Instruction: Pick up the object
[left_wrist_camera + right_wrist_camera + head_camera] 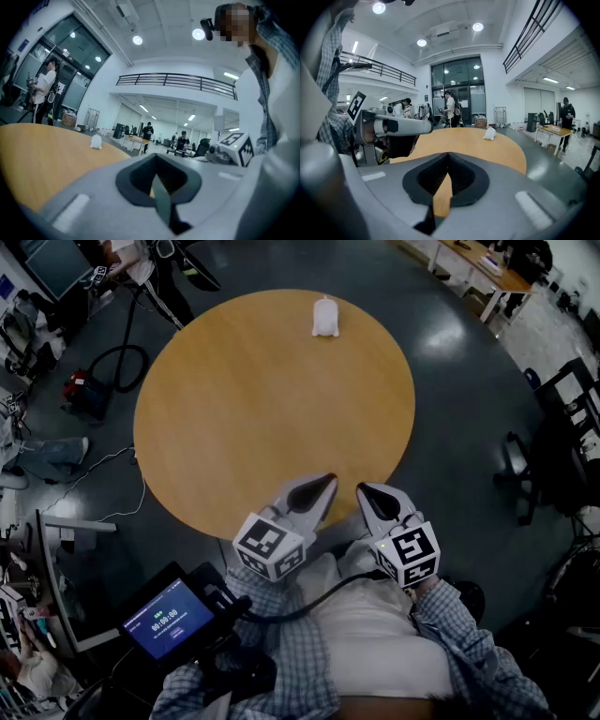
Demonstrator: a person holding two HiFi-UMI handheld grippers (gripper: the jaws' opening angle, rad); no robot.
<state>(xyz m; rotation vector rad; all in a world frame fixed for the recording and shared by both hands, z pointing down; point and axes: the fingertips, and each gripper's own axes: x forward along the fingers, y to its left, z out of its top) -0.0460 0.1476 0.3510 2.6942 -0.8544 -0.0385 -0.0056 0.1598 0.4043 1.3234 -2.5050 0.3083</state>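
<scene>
Round tan wooden bench [244, 427] is centred in the head view. Left claw [316, 489] and right claw [375, 495] are held over its near edge, both closed, nothing gripped. Small white soft-looking object [324, 317] is set near the far edge, well apart from both. Risk: a long reach is needed, and if a claw isn't opened before arrival, the object could be knocked off the far edge.

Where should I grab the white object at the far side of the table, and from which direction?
Grip the white object across its mid-body, jaws on its left and right flanks, coming from above on the near side. It lies on the table, longer front-to-back than wide, so that is probably the narrowest span. Open the shut right hand-held gripper first.
</scene>
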